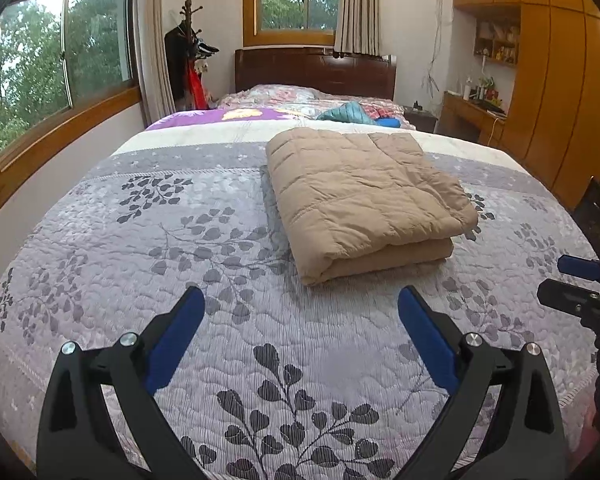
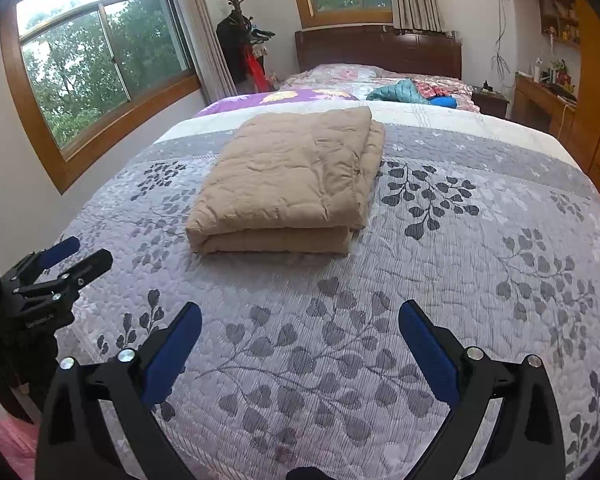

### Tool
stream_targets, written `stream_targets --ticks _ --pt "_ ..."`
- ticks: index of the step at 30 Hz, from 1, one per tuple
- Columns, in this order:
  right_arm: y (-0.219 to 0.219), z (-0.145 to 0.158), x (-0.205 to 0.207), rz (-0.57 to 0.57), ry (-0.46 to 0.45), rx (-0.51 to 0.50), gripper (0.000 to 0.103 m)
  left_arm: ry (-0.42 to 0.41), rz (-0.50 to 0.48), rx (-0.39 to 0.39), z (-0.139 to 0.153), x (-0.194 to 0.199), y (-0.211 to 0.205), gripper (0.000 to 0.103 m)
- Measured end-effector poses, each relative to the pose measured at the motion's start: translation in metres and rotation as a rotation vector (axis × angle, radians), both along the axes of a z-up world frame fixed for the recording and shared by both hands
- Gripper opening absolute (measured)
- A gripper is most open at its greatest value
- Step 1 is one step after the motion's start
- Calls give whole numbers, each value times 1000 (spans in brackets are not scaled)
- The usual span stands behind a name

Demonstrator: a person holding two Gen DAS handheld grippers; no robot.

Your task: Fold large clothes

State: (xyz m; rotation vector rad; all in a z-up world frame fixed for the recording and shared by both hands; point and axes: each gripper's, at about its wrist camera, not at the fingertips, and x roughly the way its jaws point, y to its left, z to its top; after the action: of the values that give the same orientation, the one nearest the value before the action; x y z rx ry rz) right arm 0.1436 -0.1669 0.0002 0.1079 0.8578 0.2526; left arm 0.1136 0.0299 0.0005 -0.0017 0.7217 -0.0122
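Tan quilted garment (image 1: 364,196) lies folded into a compact layered stack on the bedspread (image 1: 180,264), mid-bed. My left gripper (image 1: 300,336) and right gripper (image 2: 300,344) hover near its front edge, fingers wide, holding nothing. I judge folding essentially complete; perhaps only tidying left.

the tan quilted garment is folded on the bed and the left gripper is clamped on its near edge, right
Not quite. The tan quilted garment is folded on the bed, but the left gripper is open and apart from it, holding nothing, as the left wrist view shows.
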Motion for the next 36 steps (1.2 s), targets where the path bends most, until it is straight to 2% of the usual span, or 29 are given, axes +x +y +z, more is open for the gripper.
stream_targets --ticks 36 --pt "4 -1 0 11 -11 -21 99 18 -19 -6 -3 1 -5 97"
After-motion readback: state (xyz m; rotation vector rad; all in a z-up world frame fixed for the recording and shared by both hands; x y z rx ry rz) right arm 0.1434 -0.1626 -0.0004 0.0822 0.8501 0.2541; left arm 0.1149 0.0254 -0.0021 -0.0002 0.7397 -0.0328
